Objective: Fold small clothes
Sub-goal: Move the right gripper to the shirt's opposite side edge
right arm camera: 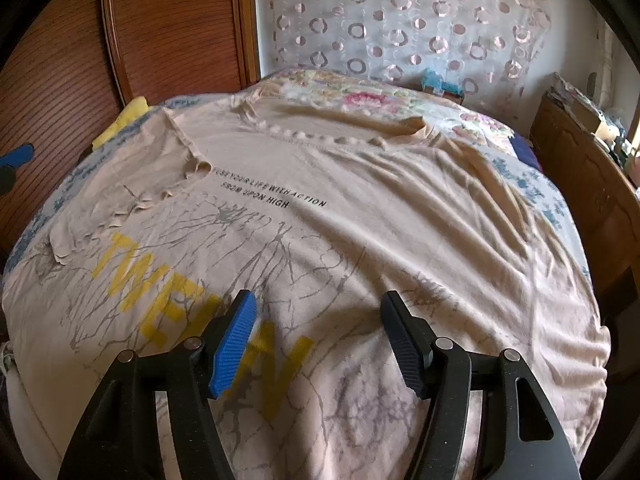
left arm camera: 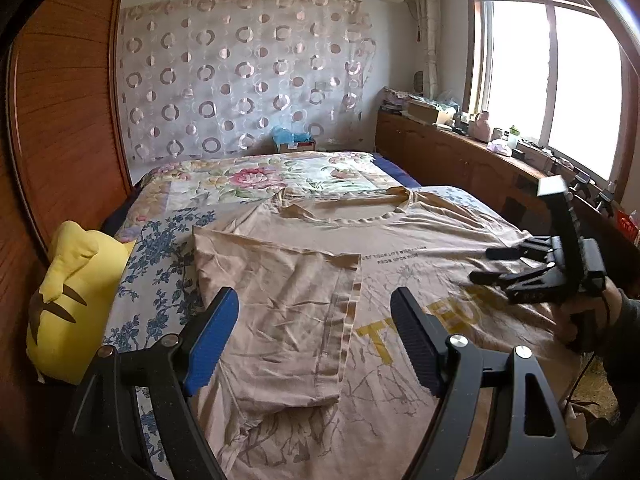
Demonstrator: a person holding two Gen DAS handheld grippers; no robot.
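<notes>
A beige T-shirt (left arm camera: 420, 240) with yellow letters and a grey branch print lies flat, front up, on the bed; it also fills the right wrist view (right arm camera: 340, 232). Its left sleeve and side (left arm camera: 272, 312) are folded inward over the front. My left gripper (left arm camera: 316, 308) is open and empty, hovering over that folded part. My right gripper (right arm camera: 318, 316) is open and empty, low over the printed chest; it also shows in the left wrist view (left arm camera: 488, 268) at the shirt's right side.
A floral bedspread (left arm camera: 256, 176) covers the bed. A yellow plush pillow (left arm camera: 68, 300) lies at the left edge against a wooden wardrobe (left arm camera: 60, 120). A low wooden cabinet (left arm camera: 460, 152) with clutter runs under the window on the right.
</notes>
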